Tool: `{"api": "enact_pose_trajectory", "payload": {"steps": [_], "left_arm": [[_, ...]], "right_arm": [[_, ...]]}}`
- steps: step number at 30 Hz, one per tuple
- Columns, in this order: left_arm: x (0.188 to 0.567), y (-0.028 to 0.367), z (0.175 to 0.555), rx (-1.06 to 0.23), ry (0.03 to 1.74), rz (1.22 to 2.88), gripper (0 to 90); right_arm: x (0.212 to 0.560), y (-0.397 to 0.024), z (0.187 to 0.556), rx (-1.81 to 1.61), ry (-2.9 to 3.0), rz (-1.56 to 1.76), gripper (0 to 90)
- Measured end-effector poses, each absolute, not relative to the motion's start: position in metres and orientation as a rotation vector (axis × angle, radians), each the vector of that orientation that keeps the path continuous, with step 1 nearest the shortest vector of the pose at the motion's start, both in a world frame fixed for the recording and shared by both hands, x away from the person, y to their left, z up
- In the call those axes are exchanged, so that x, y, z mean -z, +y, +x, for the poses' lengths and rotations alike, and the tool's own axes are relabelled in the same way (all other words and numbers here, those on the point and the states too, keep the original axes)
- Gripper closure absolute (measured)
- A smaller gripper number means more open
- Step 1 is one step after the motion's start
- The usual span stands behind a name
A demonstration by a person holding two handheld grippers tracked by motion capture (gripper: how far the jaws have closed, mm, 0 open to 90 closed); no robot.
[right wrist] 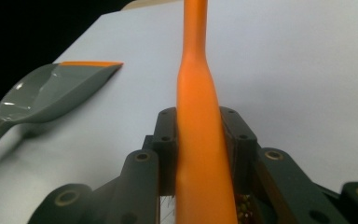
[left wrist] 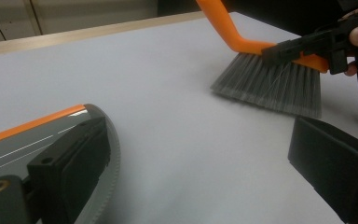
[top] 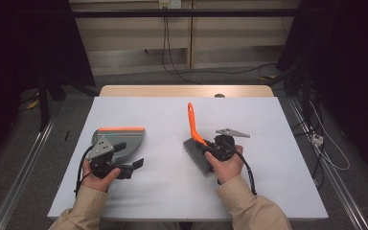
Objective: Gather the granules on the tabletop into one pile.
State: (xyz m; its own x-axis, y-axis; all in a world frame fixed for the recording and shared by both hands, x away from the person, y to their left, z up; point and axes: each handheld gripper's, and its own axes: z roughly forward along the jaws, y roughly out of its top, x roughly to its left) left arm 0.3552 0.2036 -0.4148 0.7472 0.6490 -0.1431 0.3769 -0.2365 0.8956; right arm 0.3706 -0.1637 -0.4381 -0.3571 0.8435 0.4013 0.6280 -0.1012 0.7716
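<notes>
While the right gripper (top: 211, 152) clamps the orange-handled brush (top: 197, 143) at mid-table, bristles on the white table (top: 268, 191), the left gripper (top: 127, 160), jaws spread, rests beside the grey dustpan (top: 124, 139) at the left. Brush is picked; gripping the pan and sweeping seem left.

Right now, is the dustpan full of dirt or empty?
Empty. The grey dustpan has a bare, shiny scoop in the right gripper view, and the high view shows no crumbs on the table near it.
</notes>
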Motion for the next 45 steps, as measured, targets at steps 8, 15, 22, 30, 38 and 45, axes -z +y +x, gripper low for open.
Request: {"api": "enact_pose_trajectory", "payload": {"steps": [8, 15, 22, 30, 38, 45], "left_arm": [[0.414, 0.204, 0.355, -0.313, 0.791, 1.856, 5.4], [0.414, 0.205, 0.355, -0.313, 0.793, 1.851, 5.4], [0.414, 0.204, 0.355, -0.316, 0.795, 1.853, 5.4], [0.415, 0.205, 0.356, -0.318, 0.799, 1.856, 5.5], [0.416, 0.205, 0.358, -0.309, 0.804, 1.858, 5.4], [0.417, 0.206, 0.359, -0.309, 0.811, 1.856, 5.4]], "right_arm": [[0.418, -0.169, 0.380, -1.520, 1.925, 1.566, 71.3], [0.414, -0.177, 0.397, -1.469, 2.026, 1.377, 71.3], [0.417, -0.182, 0.414, -1.386, 2.161, 1.064, 71.3], [0.430, -0.179, 0.437, -1.343, 2.283, 0.761, 71.3], [0.440, -0.175, 0.455, -1.360, 2.355, 0.561, 71.3], [0.443, -0.171, 0.457, -1.376, 2.397, 0.460, 71.3]]}}
